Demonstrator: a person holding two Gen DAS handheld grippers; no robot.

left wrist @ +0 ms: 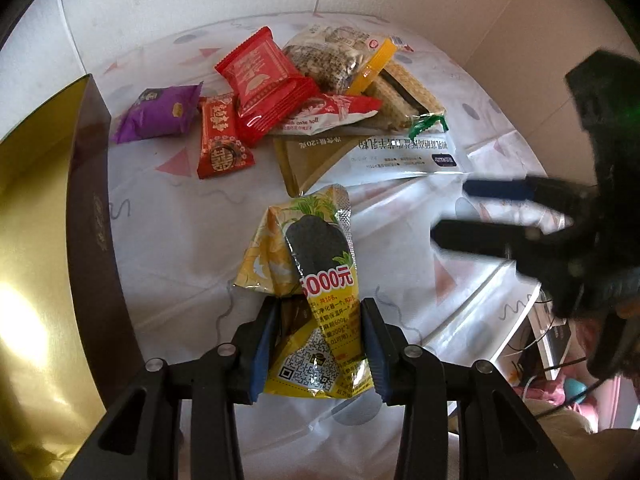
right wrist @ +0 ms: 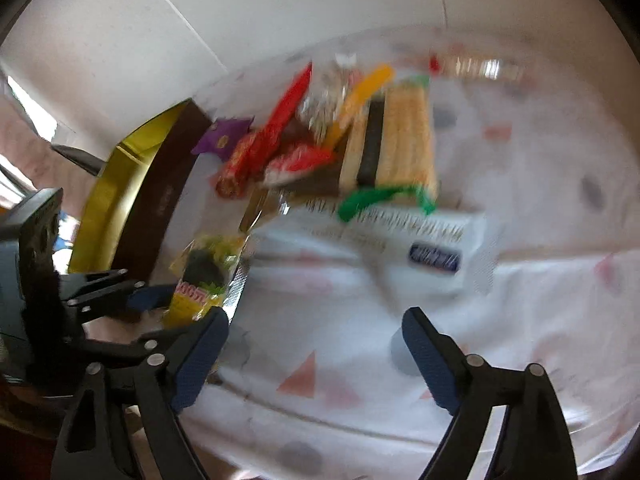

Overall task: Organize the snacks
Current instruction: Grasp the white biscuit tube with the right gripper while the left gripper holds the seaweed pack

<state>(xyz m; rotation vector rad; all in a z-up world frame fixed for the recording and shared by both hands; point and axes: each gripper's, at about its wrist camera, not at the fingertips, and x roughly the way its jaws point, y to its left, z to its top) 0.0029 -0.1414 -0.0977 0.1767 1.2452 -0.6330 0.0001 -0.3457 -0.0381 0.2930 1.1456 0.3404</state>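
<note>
The yellow foil snack packet (left wrist: 316, 300) is pinched at its lower end by the left gripper (left wrist: 320, 352), held above the white patterned tablecloth (left wrist: 180, 240). The right gripper (right wrist: 316, 356) is spread, empty. Transfer into the gold-lined brown box (left wrist: 48, 240) is judged next; the grip should be kept firm and the crumpled top guided clear of the box wall.

Your left gripper (left wrist: 320, 344) has matt black plastic arms and ribbed blue pads, which clamp a glossy, crinkled yellow foil packet (left wrist: 316, 280). The box (left wrist: 48, 240) looks shiny gold inside, and the tablecloth (left wrist: 180, 248) is thin, wrinkled plastic.
</note>
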